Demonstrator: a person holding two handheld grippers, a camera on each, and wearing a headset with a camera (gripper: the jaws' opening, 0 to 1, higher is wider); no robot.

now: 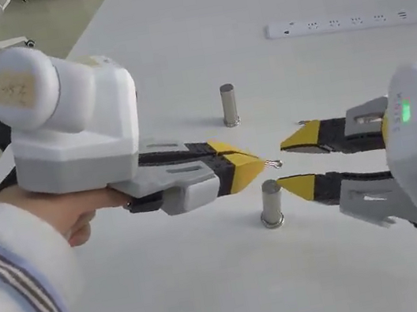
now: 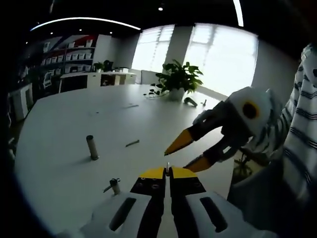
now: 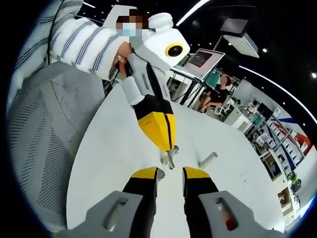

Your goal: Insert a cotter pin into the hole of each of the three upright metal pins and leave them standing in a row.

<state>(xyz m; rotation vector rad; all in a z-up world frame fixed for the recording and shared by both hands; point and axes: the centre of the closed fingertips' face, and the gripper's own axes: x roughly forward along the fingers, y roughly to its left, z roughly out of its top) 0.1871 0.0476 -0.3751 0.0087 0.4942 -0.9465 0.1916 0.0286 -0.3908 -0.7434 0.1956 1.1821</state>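
Observation:
My left gripper [image 1: 262, 164] is shut on a small cotter pin [image 1: 273, 164] that pokes out of its yellow tips; the same cotter pin [image 2: 168, 166] stands up between my left gripper's tips [image 2: 168, 172]. My right gripper [image 1: 296, 160] faces it from the right, open, its tips on either side of the cotter pin [image 3: 171, 158] without touching. One upright metal pin [image 1: 270, 204] stands just below the two grippers. A second metal pin [image 1: 229, 105] stands farther back. In the right gripper view, my right gripper [image 3: 171, 172] is open just short of the left gripper [image 3: 159, 130].
A white power strip [image 1: 346, 21] lies at the table's far right. A loose cotter pin [image 2: 132, 143] lies on the white table [image 1: 175, 290] past the metal pins. A mesh chair [image 3: 44, 139] stands beside the table. The table's left edge [image 1: 57, 65] is close.

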